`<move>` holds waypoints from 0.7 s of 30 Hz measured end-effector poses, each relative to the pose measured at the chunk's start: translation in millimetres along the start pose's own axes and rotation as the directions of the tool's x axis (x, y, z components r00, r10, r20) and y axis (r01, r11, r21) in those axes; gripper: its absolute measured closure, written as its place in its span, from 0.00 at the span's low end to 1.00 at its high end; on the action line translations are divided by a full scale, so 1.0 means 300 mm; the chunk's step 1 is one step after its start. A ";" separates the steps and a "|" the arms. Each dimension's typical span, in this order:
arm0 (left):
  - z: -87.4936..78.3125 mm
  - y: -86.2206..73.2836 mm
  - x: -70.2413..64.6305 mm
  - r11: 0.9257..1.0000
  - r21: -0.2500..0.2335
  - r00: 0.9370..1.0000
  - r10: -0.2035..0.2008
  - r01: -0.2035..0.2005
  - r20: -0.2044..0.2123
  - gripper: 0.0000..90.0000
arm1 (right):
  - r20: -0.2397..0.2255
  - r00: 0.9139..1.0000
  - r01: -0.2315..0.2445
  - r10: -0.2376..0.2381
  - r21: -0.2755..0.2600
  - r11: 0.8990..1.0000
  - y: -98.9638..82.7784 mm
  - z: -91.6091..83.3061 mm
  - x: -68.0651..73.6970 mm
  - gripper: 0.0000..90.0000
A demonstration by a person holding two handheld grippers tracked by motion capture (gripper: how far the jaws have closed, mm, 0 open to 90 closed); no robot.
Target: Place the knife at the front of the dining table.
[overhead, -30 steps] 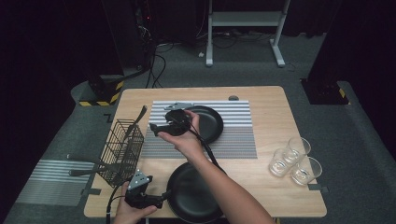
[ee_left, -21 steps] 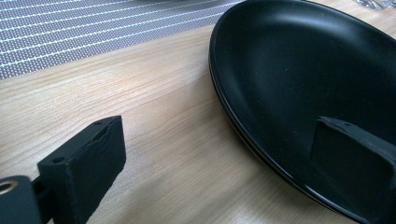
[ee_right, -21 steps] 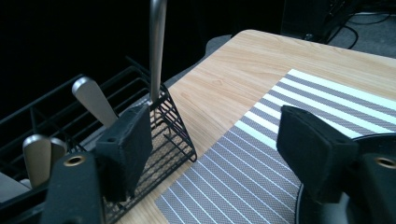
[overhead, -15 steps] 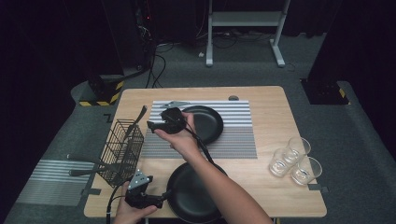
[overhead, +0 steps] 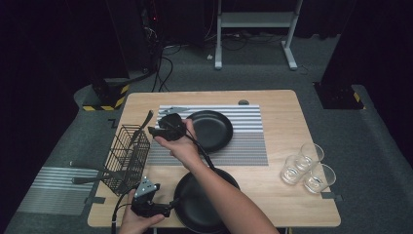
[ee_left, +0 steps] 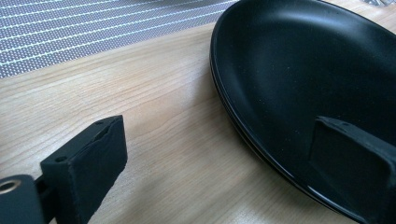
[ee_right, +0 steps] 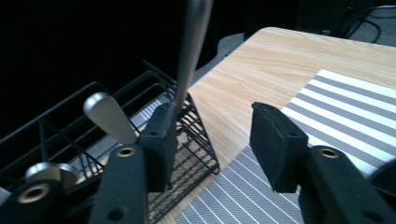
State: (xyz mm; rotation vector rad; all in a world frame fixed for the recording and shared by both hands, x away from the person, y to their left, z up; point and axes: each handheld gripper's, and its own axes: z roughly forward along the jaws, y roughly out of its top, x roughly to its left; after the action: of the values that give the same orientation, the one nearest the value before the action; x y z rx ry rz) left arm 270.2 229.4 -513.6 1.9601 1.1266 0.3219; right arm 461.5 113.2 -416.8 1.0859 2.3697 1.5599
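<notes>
My right gripper [ee_right: 212,140] has just been closing around the utensil handle [ee_right: 191,51], upright in the wire basket [overhead: 124,156] at nine o'clock, without clamping it yet; off-centre jaws could knock it aside. My left gripper [ee_left: 233,163] hangs released over the near pan's rim [ee_left: 219,88].

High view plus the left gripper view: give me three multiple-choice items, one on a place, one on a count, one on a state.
1. Where on the table do the glasses stand? A) left edge B) right side C) in the basket
2. How many black pans? A) one B) two C) four
3. The jaws of the left gripper are: A) shut on a spoon B) shut, empty C) open
Answers: B, they cluster at the right; B, one farther, one nearer the person; C, the near pan's rim lies in the gap.
</notes>
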 end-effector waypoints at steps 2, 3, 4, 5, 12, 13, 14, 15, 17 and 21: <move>0.000 0.000 0.000 1.000 0.000 1.000 0.000 0.000 0.000 0.06 | -0.002 1.000 -0.004 0.004 -0.002 1.000 0.003 0.008 0.004 0.59; -0.001 0.000 0.000 1.000 0.000 1.000 -0.002 0.002 -0.002 0.06 | -0.006 1.000 -0.009 0.009 -0.007 1.000 0.005 0.012 0.006 0.60; -0.001 0.000 0.000 1.000 0.000 1.000 -0.002 0.002 -0.002 0.06 | -0.014 1.000 -0.011 0.011 -0.009 1.000 0.006 0.016 0.007 0.61; 0.000 0.000 0.003 1.000 0.004 1.000 -0.002 0.002 -0.009 0.06 | -0.021 1.000 -0.012 0.011 -0.011 1.000 0.008 0.021 0.010 0.64; -0.001 -0.001 0.005 1.000 0.003 1.000 -0.004 0.004 -0.008 0.07 | -0.052 0.998 -0.024 0.023 -0.021 0.999 0.016 0.046 0.022 0.71; -0.001 -0.001 0.005 1.000 0.004 1.000 -0.003 0.003 -0.008 0.07 | -0.053 0.998 -0.025 0.024 -0.017 1.000 0.017 0.051 0.024 0.71; -0.001 -0.001 0.005 1.000 0.004 1.000 -0.002 0.002 -0.008 0.07 | -0.053 0.998 -0.024 0.023 -0.015 1.000 0.017 0.056 0.026 0.71; -0.001 -0.001 0.005 1.000 0.004 1.000 -0.003 0.003 -0.008 0.07 | -0.050 0.998 -0.024 0.023 -0.013 1.000 0.018 0.061 0.028 0.71; -0.001 -0.001 0.005 1.000 0.005 1.000 0.000 0.000 -0.010 0.07 | -0.019 1.000 -0.010 0.009 -0.026 1.000 0.017 0.066 0.035 0.74; 0.002 -0.002 0.004 1.000 0.011 1.000 0.007 -0.006 -0.024 0.07 | -0.035 0.999 -0.033 0.033 -0.027 0.999 0.018 0.084 0.035 0.81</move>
State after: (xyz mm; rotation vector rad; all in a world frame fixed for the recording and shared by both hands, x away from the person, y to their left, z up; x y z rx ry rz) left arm 270.8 230.2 -514.7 1.9745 1.1399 0.3445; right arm 467.7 140.1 -421.0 1.1070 2.3559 1.6304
